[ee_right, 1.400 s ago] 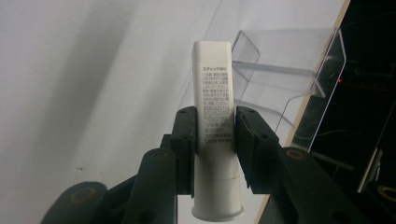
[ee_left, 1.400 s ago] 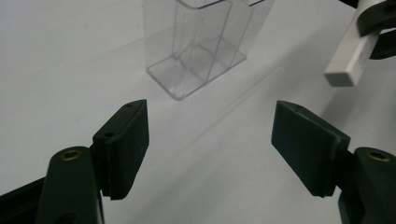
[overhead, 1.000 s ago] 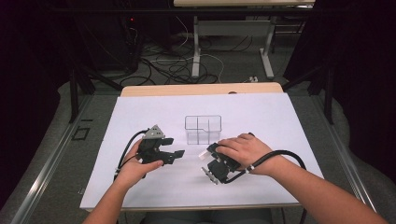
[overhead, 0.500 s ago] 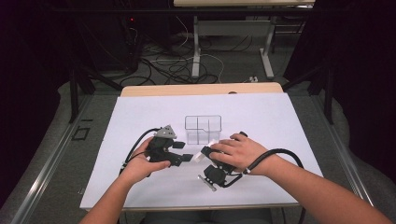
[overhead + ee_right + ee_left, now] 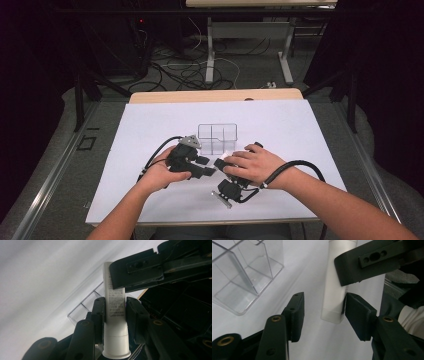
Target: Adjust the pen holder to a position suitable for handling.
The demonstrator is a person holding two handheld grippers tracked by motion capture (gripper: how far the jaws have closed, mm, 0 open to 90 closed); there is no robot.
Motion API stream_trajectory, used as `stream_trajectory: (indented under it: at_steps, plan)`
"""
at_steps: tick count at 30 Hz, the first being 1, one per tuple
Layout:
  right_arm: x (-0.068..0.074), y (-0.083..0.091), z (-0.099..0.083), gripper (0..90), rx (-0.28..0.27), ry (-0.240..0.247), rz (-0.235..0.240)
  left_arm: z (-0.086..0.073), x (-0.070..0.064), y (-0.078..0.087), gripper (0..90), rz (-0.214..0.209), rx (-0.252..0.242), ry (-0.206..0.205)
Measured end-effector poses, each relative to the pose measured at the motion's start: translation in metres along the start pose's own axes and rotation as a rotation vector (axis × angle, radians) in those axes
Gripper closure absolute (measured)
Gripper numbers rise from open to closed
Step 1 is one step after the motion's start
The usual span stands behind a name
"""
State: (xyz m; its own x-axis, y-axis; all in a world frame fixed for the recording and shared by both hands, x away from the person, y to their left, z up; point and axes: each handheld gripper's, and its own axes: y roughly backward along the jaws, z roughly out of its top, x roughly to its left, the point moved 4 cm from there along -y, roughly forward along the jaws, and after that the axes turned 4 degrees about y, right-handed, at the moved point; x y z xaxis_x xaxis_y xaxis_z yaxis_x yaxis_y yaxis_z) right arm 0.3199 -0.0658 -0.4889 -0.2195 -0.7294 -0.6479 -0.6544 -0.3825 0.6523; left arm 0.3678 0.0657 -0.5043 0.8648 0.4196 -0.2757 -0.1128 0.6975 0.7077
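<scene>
Right gripper (image 5: 115, 307): jaws closed on a white tube (image 5: 114, 322), gripping it across its printed mid-section. In the right gripper view the tube stands at centre frame, cap end at the bottom edge, upper end passing behind a jaw of the left gripper in the upper right.

Left gripper (image 5: 323, 311): jaws spread wide. In the left gripper view the white tube (image 5: 335, 290) lies between them, right of centre, touching or just beside the right-hand jaw and apart from the left-hand one.

Clear divided box (image 5: 242, 277): upper left of that view, apart from the tube. In the high view both grippers meet at lower centre, just below the clear divided box (image 5: 217, 138), on the white sheet (image 5: 150, 125).
</scene>
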Motion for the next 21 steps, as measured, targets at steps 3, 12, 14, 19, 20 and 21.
stream_trajectory:
  at_steps: [3,12,14,19,20,21]
  plan:
    - [0.0007,-0.0015,0.0013,69.5,-0.008,0.003,-0.011,0.0018,-0.0015,-0.0031,54.8,-0.02,0.022,-0.006]
    - [0.0007,-0.0017,0.0042,69.4,-0.001,0.048,-0.01,0.005,-0.004,-0.0076,67.1,-0.033,0.089,-0.051]
    - [0.0012,-0.0027,0.0046,69.4,-0.008,0.043,-0.016,0.0049,-0.0031,-0.0076,67.3,-0.035,0.088,-0.057]
    - [0.0003,-0.0043,0.0056,69.4,-0.008,0.047,-0.018,0.0037,-0.0017,-0.0071,67.7,-0.031,0.097,-0.059]
    - [0.0003,-0.0045,0.0059,69.4,-0.007,0.047,-0.015,0.0033,-0.0018,-0.0077,67.8,-0.048,0.09,-0.053]
    - [0.0005,-0.0048,0.0063,69.4,-0.008,0.043,-0.013,0.0029,-0.0015,-0.0074,67.8,-0.046,0.094,-0.052]
